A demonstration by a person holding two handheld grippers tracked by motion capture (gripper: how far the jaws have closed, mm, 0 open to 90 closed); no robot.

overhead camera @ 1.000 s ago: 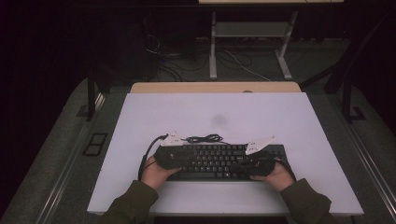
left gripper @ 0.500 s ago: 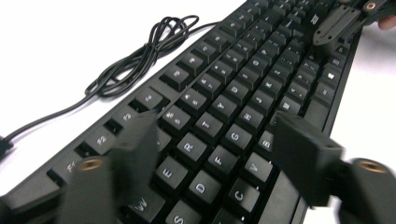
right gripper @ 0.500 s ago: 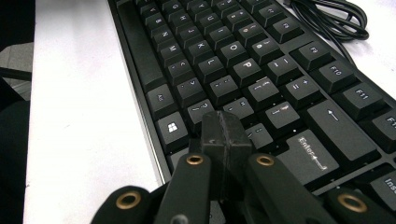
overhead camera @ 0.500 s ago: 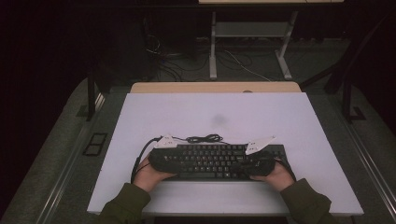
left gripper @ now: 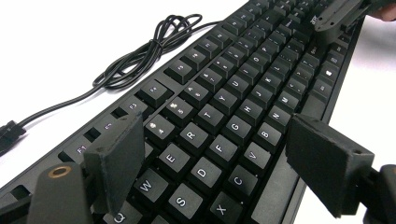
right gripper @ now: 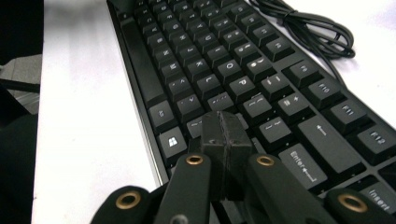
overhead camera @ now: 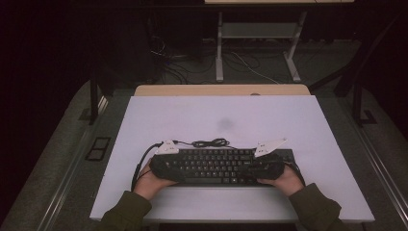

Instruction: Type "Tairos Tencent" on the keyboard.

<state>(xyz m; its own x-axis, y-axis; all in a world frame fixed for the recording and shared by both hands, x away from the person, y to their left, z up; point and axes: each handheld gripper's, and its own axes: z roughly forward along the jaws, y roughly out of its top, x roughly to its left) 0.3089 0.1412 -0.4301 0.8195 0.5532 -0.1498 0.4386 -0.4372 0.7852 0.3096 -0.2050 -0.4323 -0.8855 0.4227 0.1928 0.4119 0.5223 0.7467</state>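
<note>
A black keyboard lies flat along the near side of the white table, its coiled black cable just behind it. My left gripper hovers over the keyboard's left end, open. In the left gripper view its jaws have just been opening; they stand wide apart above the letter keys, with no pad pressing on anything. My right gripper is over the right end, shut. Its pads meet with nothing between them, just above the keys near Enter.
The keyboard cable loops on the bare table behind the keys, and the left gripper's own cable curls off the left end. A wooden strip edges the far side. A metal stand and loose wires sit on the dark floor beyond.
The left gripper's jaws have opened, and it has drawn slightly left along the keyboard. The right gripper and the keyboard have stayed put.
</note>
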